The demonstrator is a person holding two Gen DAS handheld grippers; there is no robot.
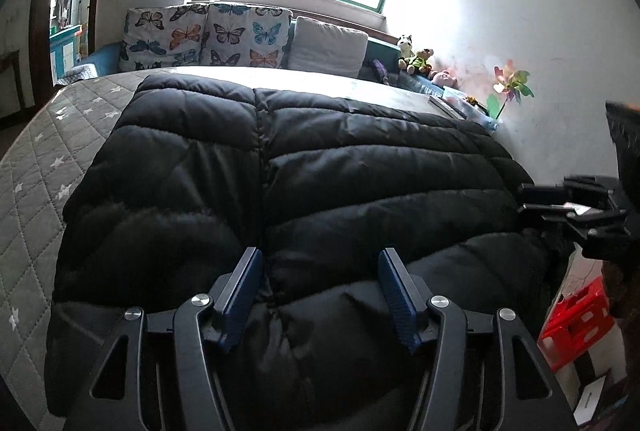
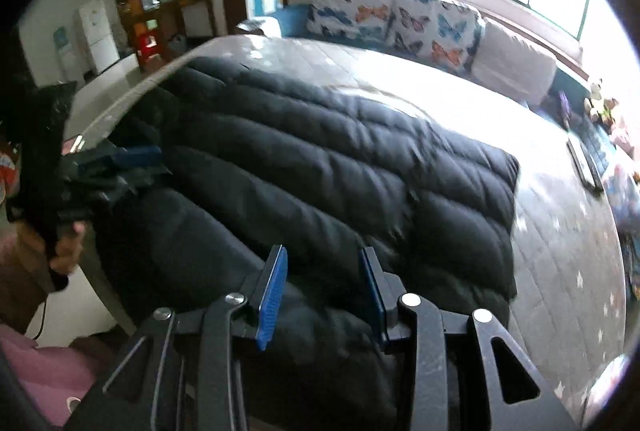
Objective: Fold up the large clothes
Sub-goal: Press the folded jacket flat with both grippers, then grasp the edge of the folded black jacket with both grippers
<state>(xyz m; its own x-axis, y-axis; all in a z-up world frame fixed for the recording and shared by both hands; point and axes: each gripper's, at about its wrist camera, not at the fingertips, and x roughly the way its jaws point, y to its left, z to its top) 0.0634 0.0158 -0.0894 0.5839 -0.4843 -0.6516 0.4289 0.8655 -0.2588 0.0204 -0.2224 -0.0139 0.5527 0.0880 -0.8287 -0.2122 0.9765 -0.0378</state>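
Jacket point(image 1: 320, 167), black quilted puffer, lies spread flat on the grey star-print mattress point(image 1: 36, 167), its near end hanging over the bed edge toward the person. Seam runs up the middle between the left gripper's blue pads.

Left gripper point(image 1: 320, 295): jaws partly open over the near end of the jacket, nothing pinched; pads stand clear on either side of a padded ridge. Right gripper point(image 2: 324, 291): jaws parted more narrowly, above the near right part of the jacket; no fabric visibly clamped, though whether the pad tips brush the cloth I cannot tell.

Step in hand, as judged: taking hold of the near hem for a fold away from the person.

Risks:
- Slick, puffy shell; a shallow bite may catch only the top layer, so the fold drags one layer and bunches.
- Uneven grip points left and right would skew the fold line.
- Overhanging end may slide off the mattress if tugged toward the person.
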